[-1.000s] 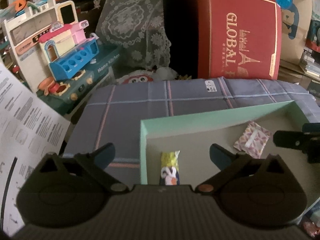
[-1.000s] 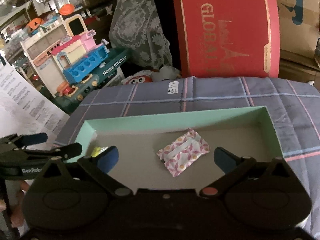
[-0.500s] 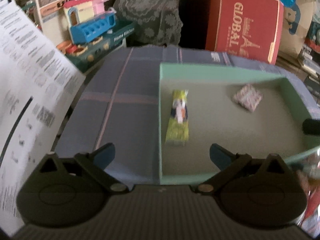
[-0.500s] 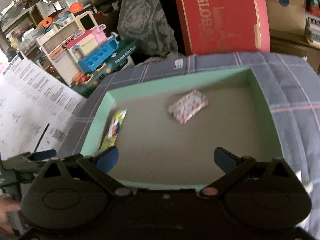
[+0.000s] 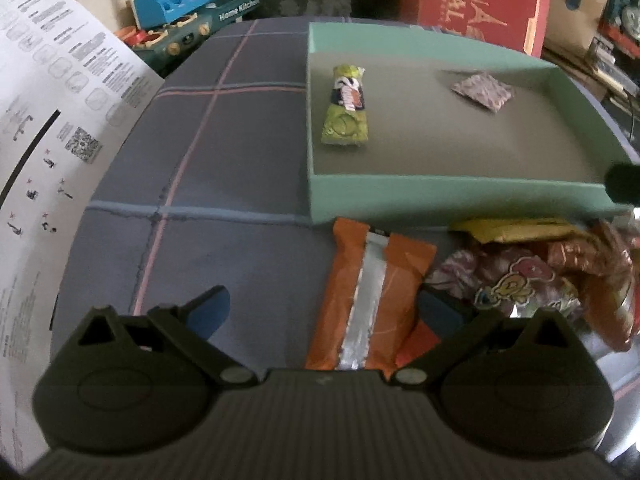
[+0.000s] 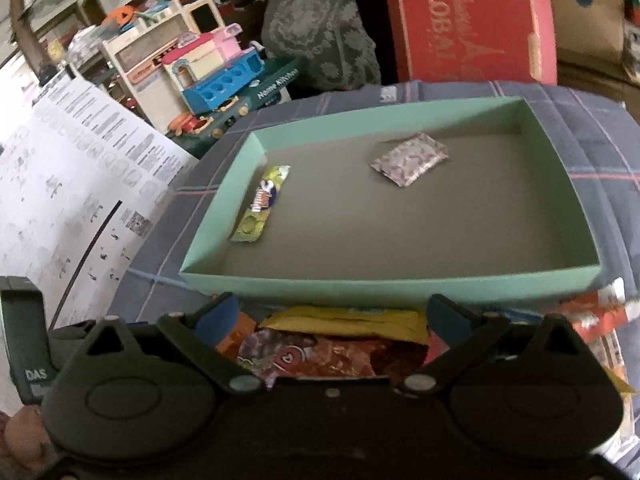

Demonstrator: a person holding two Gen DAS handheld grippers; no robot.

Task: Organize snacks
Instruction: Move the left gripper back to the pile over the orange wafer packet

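A mint-green box on a plaid cloth holds a green snack bar at its left and a pink patterned packet at the back right. A pile of snacks lies in front of the box: an orange packet, a purple cartoon packet, a yellow packet. My left gripper is open, above the orange packet. My right gripper is open, above the pile.
A white instruction sheet stands at the left. A toy kitchen and a red GLOBAL box stand behind the plaid cloth. The other gripper's body shows at the lower left of the right wrist view.
Both grippers have drawn back from over the box toward its front. The snack pile in front of the box has come into view under them. Both stay open.
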